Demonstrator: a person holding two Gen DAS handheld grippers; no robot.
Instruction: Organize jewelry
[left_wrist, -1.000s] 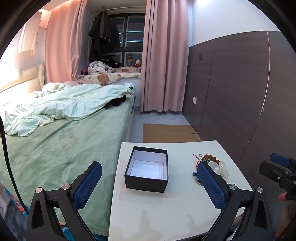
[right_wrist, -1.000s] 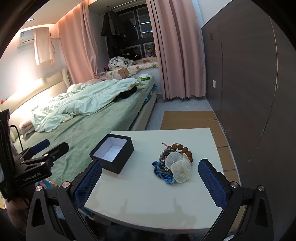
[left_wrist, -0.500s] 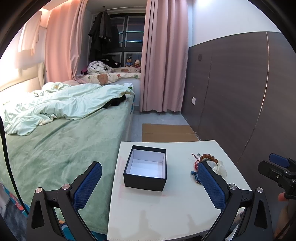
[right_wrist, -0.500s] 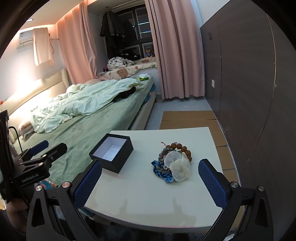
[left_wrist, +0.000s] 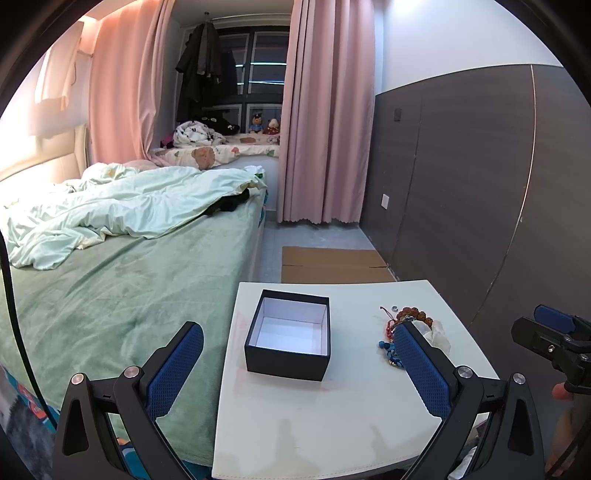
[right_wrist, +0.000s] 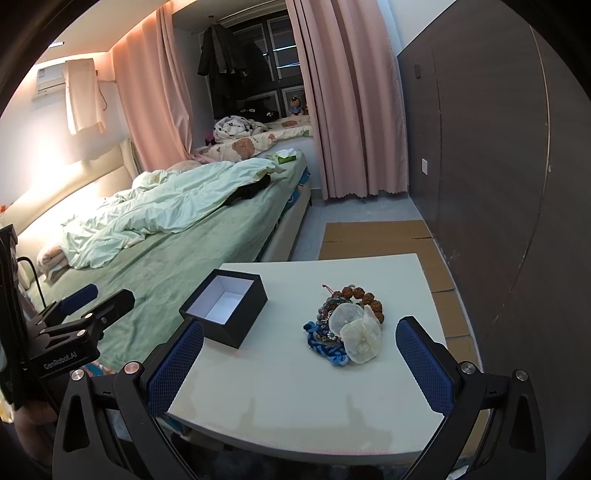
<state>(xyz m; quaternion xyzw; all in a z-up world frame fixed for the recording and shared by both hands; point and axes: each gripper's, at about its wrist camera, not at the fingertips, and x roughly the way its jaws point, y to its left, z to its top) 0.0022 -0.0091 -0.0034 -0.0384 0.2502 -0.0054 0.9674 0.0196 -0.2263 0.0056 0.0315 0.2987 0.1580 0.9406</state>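
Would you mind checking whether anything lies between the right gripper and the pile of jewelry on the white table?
Nothing visible does. The right gripper hangs open just short of the tangled pile of beaded bracelets and blue cord, with only bare white table between them. The open black box sits off to the left.

White lettering "GenRobot.AI" stands on the left gripper (right_wrist: 94, 301) body in the right wrist view.
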